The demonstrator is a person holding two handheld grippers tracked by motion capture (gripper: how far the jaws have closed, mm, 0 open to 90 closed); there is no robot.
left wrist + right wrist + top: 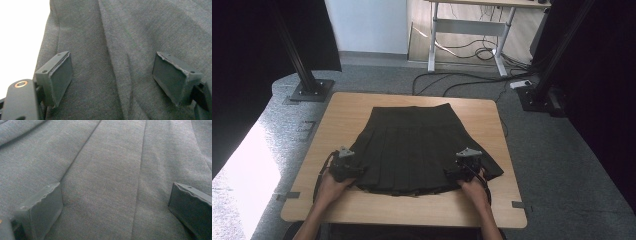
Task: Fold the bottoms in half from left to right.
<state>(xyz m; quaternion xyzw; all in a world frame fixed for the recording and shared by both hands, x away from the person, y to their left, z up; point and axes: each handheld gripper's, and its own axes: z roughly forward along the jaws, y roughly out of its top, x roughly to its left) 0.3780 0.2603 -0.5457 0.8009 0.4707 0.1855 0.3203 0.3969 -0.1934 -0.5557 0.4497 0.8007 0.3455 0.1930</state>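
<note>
One dark pleated skirt lying flat on my one light wooden counter, soft grey cloth with long folds, my left claw and right claw on its near corners, both wide apart.

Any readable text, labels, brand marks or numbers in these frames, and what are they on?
None can be read. The dark grey pleated skirt on the light wooden table shows no label or print, and the left gripper and right gripper bear no markings. The small white device on the floor is too small to read.
</note>
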